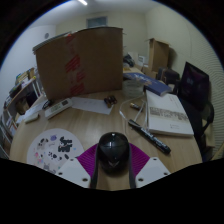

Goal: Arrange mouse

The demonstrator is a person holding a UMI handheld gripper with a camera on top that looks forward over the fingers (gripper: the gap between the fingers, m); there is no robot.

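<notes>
A black computer mouse [113, 148] of smooth plastic is seen, its rounded back carrying a soft sheen. It is flanked by the claw [113, 166], whose magenta pads [87, 157] look matt and whose white fingers [152, 170] look like plain matt plastic. The round pale wooden desk [95, 125] shows a smooth, lightly satin surface. A large brown cardboard box [80, 60] appears dull and papery, with red print on its face. A white round printed sheet [54, 150] looks like matt paper. The open white book [168, 113] shows matt paper pages. A dark flat screen [195, 85] is seen with a glossy face.
</notes>
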